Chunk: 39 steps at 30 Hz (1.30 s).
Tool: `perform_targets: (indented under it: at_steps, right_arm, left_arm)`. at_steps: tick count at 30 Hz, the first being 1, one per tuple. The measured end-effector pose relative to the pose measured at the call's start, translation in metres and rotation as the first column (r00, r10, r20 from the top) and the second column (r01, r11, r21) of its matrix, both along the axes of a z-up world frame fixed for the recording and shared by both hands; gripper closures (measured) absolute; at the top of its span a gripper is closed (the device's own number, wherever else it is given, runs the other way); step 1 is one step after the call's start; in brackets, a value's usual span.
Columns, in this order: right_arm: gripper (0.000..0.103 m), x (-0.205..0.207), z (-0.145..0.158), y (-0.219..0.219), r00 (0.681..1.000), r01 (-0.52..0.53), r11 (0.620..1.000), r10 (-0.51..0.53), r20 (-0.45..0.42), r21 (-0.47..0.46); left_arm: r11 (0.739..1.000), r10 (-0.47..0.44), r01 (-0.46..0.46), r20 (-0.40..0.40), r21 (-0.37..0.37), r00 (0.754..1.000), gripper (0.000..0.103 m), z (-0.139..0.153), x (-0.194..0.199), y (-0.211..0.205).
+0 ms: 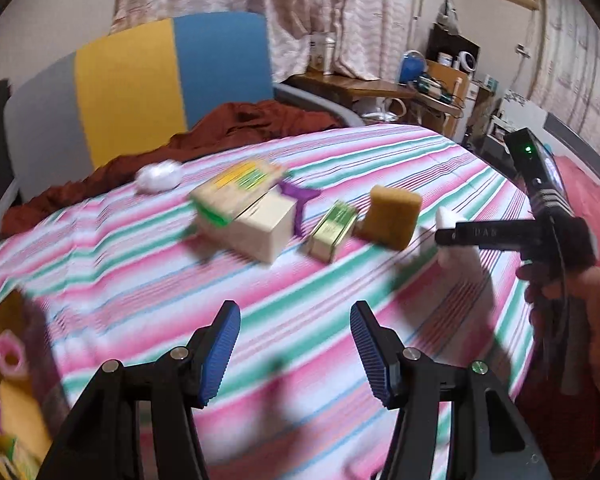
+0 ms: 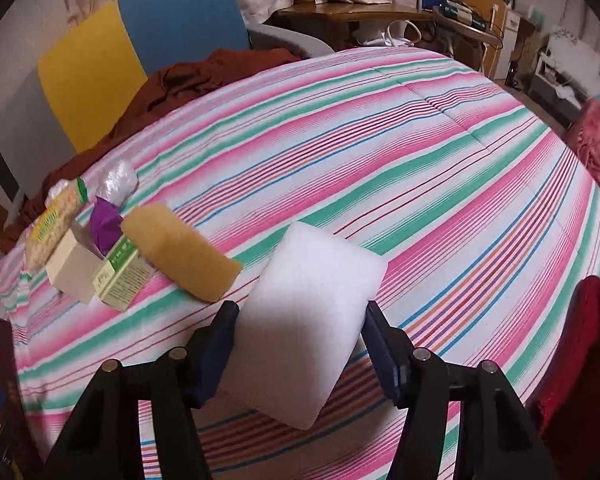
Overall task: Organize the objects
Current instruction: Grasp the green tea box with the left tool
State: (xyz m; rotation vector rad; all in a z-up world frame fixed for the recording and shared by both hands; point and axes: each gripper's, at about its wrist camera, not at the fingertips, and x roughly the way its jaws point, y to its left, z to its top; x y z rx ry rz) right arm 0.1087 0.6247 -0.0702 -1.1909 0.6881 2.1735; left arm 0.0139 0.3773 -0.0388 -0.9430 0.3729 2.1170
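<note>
A: Right wrist view: the white foam block point(image 2: 312, 264) is seen lying on the striped bedspread point(image 2: 440, 168), between the fingers of the right tool point(image 2: 298, 344). The left pad appears to meet the block's edge; a gap is seen at the right pad. A firm grip cannot be confirmed, so the tool is read as standing loosely about the block.

B: Progress is to be judged. A row is seen already formed at the left: the yellow sponge point(image 2: 180, 252), the green box point(image 2: 122, 278), the cream box point(image 2: 70, 268) and the printed packet point(image 2: 54, 222), each close beside the next. The purple item point(image 2: 106, 222) and the clear plastic wrap point(image 2: 116, 182) lie behind the row. The foam block is probably the next piece to be added.

A: What is supplied by the left wrist view alone?

B: The left tool point(image 1: 296, 350) is shown wide apart with nothing between its fingers, above bare bedspread. The right tool is seen from outside, with the person's hand point(image 1: 572, 312) on its grip. At the lower left a yellow container point(image 1: 8, 380) with small items is shown, blurred; its contents cannot be told.

A: And the right wrist view alone?

B: The foam block's full face and its place beside the sponge.
</note>
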Motion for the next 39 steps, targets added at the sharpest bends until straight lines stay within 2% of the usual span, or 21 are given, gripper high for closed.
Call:
perform_targets:
  at_steps: [4, 7, 11, 17, 21, 23, 25, 26, 27, 30, 39]
  right_arm:
    - [0.04, -0.004, 0.001, -0.001, 1.0, -0.003, 1.0, 0.003, -0.013, -0.002]
    - [0.04, -0.005, 0.001, 0.0, 1.0, -0.005, 1.0, 0.005, -0.011, 0.005]
    - [0.04, -0.008, 0.0, 0.0, 1.0, -0.006, 1.0, 0.006, -0.002, 0.01]
    - [0.04, -0.012, 0.0, -0.001, 1.0, -0.016, 1.0, 0.016, 0.0, 0.016]
    - [0.04, -0.012, -0.001, 0.001, 1.0, -0.015, 1.0, 0.015, 0.0, 0.014]
    - [0.04, -0.012, -0.001, 0.002, 1.0, -0.01, 1.0, 0.01, -0.003, 0.007]
    - [0.04, -0.01, -0.001, 0.004, 1.0, -0.002, 1.0, 0.002, -0.008, -0.001]
    - [0.04, -0.01, -0.002, 0.005, 1.0, 0.001, 1.0, -0.001, -0.01, -0.004]
    - [0.04, -0.009, -0.002, 0.006, 1.0, 0.003, 1.0, -0.003, -0.012, -0.006]
    - [0.04, -0.009, -0.003, 0.008, 1.0, 0.01, 1.0, -0.01, -0.012, -0.007]
    - [0.04, -0.008, 0.0, 0.008, 1.0, 0.006, 1.0, -0.006, -0.019, 0.019]
  left_arm:
    - [0.998, -0.057, 0.057, 0.01, -0.01, 0.998, 0.045, -0.011, -0.01, 0.042]
    - [0.998, -0.056, 0.057, 0.042, -0.018, 0.998, 0.045, -0.02, -0.023, 0.063]
    - [0.997, -0.071, 0.072, 0.046, -0.026, 0.996, 0.045, -0.025, -0.037, 0.083]
    - [0.984, -0.138, 0.133, -0.038, -0.115, 0.99, 0.045, -0.034, -0.043, 0.111]
    - [0.976, -0.162, 0.159, -0.007, -0.149, 0.987, 0.05, -0.048, -0.049, 0.124]
    - [0.976, -0.15, 0.153, 0.034, -0.154, 0.988, 0.054, -0.056, -0.055, 0.127]
    - [0.979, -0.123, 0.132, 0.065, -0.158, 0.99, 0.065, -0.065, -0.058, 0.126]
    - [0.979, -0.118, 0.128, 0.076, -0.155, 0.99, 0.065, -0.068, -0.058, 0.125]
    - [0.984, -0.116, 0.124, 0.066, -0.129, 0.991, 0.066, -0.069, -0.056, 0.121]
    - [0.986, -0.124, 0.126, 0.028, -0.108, 0.992, 0.072, -0.07, -0.049, 0.113]
    - [0.994, -0.092, 0.09, -0.027, -0.061, 0.995, 0.072, -0.062, -0.026, 0.081]
